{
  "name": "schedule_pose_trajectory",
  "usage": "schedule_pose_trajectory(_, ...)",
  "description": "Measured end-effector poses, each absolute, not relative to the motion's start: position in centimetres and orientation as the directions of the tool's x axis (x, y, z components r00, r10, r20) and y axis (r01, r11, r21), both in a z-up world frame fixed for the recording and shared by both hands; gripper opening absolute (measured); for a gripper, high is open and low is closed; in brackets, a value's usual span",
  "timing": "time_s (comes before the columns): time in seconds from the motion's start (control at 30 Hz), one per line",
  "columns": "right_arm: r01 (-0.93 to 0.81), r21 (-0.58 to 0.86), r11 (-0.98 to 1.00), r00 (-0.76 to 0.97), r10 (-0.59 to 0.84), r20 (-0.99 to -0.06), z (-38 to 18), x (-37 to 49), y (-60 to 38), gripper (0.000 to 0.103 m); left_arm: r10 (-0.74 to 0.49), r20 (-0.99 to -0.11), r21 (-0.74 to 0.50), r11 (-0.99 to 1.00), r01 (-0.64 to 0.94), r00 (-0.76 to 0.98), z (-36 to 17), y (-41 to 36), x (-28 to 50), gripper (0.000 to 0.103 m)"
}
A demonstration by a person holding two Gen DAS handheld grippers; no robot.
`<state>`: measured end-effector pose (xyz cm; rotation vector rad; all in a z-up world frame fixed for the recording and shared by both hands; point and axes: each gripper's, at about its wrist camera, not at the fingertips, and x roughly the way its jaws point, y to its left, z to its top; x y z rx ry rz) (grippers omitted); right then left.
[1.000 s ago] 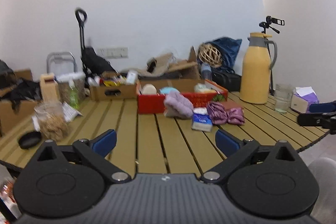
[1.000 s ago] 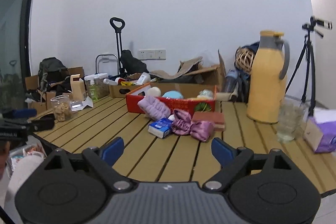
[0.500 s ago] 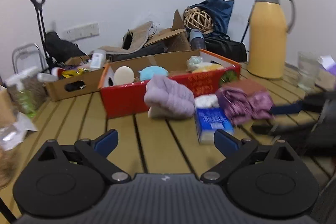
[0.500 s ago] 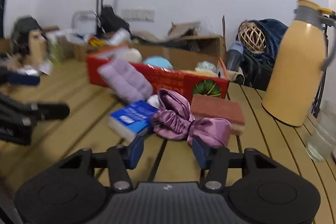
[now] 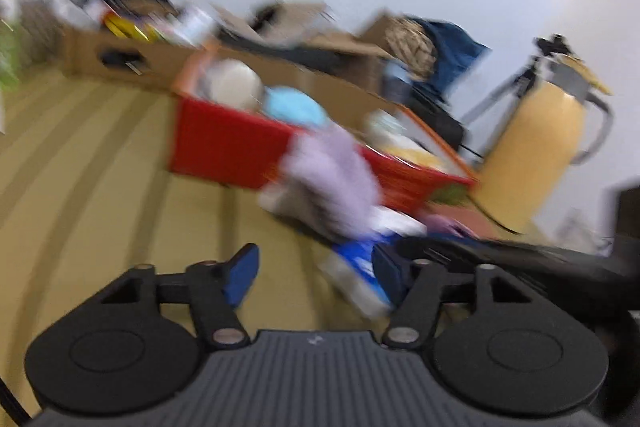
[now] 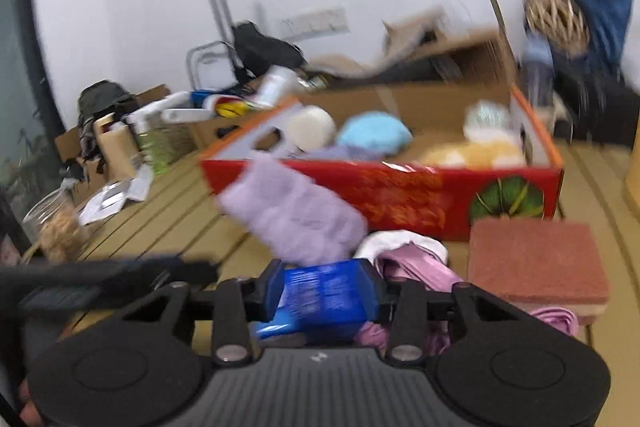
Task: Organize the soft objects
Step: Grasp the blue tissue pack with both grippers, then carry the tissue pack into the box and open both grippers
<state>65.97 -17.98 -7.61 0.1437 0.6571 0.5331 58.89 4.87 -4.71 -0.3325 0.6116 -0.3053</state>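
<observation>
Right gripper [image 6: 322, 293] clamps the blue rectangular tissue packet [image 6: 326, 297] before the red cardboard box [image 6: 400, 199]; left gripper [image 5: 316, 273] parted, empty.

Beyond the slatted table [image 6: 188, 211] we see a yellow thermos jug [image 5: 536, 151] at its right, a glass jar of snacks [image 6: 54, 227] at its left, a wicker ball [image 6: 556, 15] and a folding trolley [image 6: 216, 27] against the white wall.

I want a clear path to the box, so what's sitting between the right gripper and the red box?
In the right wrist view, the right gripper brackets a blue packet; beyond it a lilac fluffy cloth and white cloth lie before the red box.
</observation>
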Motion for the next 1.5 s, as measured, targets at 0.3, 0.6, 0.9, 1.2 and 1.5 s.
schedule_pose_trajectory(0.3,-0.411,0.46,0.787,0.574,0.616,-0.54,-9.9,67.8,-19.7,0.033,-0.421,-0.55,-0.416,0.887,0.2,0.722,-6.3,2.4,60.2,0.051)
schedule_pose_trajectory(0.6,-0.444,0.424,0.789,0.591,0.614,-0.524,-9.0,64.5,-19.6,0.013,-0.375,-0.506,-0.485,0.869,0.103,0.776,-6.2,4.3,59.4,0.031)
schedule_pose_trajectory(0.9,-0.471,0.375,0.799,0.64,0.602,-0.478,-6.4,60.9,-17.8,0.013,-0.359,-0.418,-0.477,0.868,0.134,0.835,-4.2,5.7,56.7,0.032)
schedule_pose_trajectory(1.2,-0.505,0.334,0.796,0.691,0.604,-0.398,-1.0,60.9,-15.7,0.013,-0.327,-0.326,-0.495,0.858,0.134,0.887,0.9,7.4,56.5,0.033)
schedule_pose_trajectory(1.5,-0.495,0.33,0.804,0.705,0.594,-0.387,3.3,69.9,-12.5,0.014,-0.319,-0.322,-0.445,0.882,0.155,0.891,4.7,10.4,66.3,0.036)
